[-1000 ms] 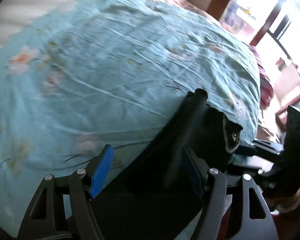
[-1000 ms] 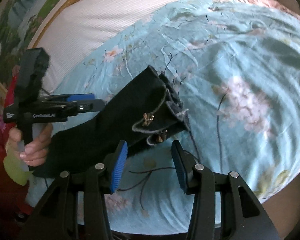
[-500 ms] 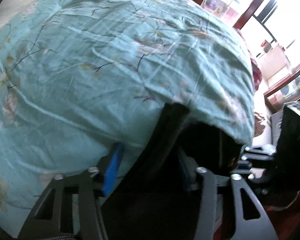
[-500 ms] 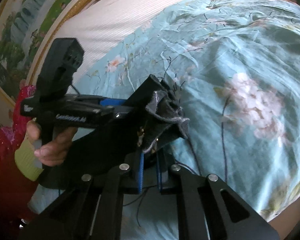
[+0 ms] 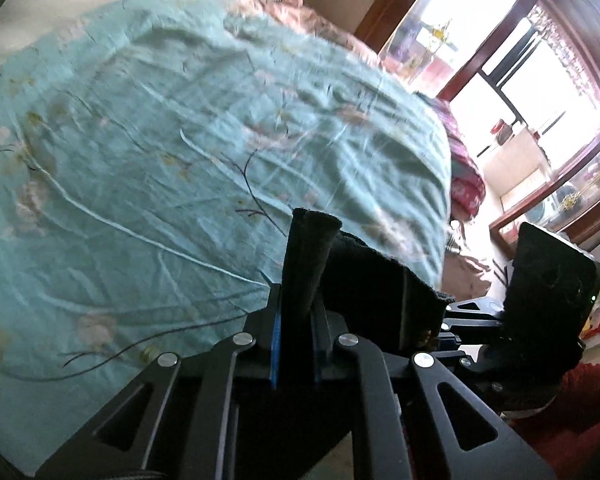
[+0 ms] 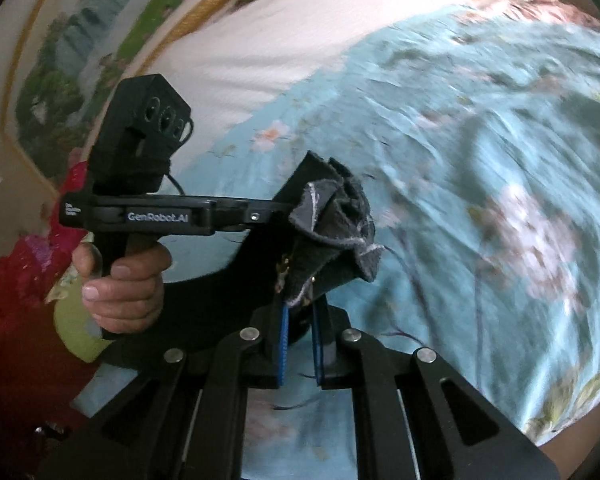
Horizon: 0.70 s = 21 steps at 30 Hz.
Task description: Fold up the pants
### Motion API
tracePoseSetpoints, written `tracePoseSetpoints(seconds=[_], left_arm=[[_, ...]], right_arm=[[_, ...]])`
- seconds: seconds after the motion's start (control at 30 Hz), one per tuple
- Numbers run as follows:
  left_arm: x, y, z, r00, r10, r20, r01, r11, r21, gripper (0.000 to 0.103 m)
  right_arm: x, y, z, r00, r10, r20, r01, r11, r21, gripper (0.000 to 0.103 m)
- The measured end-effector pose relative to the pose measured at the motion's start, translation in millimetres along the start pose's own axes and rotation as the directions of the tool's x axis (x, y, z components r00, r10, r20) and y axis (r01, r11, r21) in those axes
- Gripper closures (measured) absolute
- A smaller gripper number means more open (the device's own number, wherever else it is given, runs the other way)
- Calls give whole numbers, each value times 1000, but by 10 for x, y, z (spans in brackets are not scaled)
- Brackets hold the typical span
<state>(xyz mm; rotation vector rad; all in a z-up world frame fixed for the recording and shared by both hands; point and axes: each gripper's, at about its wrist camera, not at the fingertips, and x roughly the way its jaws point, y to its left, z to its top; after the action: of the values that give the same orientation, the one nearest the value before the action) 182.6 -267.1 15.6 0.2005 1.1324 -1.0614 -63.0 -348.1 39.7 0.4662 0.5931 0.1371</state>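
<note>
The black pants [image 5: 364,280] hang lifted over the near edge of the bed. My left gripper [image 5: 296,308] has its jaws closing tight on a rolled fold of the dark fabric, and the blue pads press it from both sides. In the right wrist view, my right gripper [image 6: 300,312] is shut on the waistband end of the pants [image 6: 332,216], where grey lining and a small metal fastener show. The left gripper [image 6: 260,214] reaches in from the left, pinching the same cloth, with a hand [image 6: 120,280] on its handle. The pants' lower part is hidden below both grippers.
A teal flowered bedspread [image 5: 180,160] covers the bed, wrinkled and bare beyond the pants. A white striped sheet [image 6: 280,40] and a painted headboard panel [image 6: 80,40] lie at the far end. A bright window [image 5: 540,60] and red cloth [image 5: 464,184] are to the right.
Both grippers went from open beside the pants to shut on them, the right first, then the left. The pants have risen off the bedspread with both.
</note>
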Motion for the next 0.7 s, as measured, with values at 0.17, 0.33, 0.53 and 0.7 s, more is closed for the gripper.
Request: tracePoseSetpoints(seconds=[0.17,0.33,0.53,0.7], left_arm=[[-466,58,-131,996,1,84,2,999,-35,94],[-941,155,-403,986,29,163,-17,997,-73,94],[-1311,336,-801,974,69,215,-40,990,-139,94],[-1422,555,-1131,967,98,235,-46,975,-218,94]], right_arm=[[19,262,110,991,132,-1,-132,990,-47,92],[187,599,187,964,261,-53,-265,960,-90,92],[497,981,140,935,318,-158,-341,928,-149,92],[805,1163,38,914,330,-236,-371,915,-160,92]])
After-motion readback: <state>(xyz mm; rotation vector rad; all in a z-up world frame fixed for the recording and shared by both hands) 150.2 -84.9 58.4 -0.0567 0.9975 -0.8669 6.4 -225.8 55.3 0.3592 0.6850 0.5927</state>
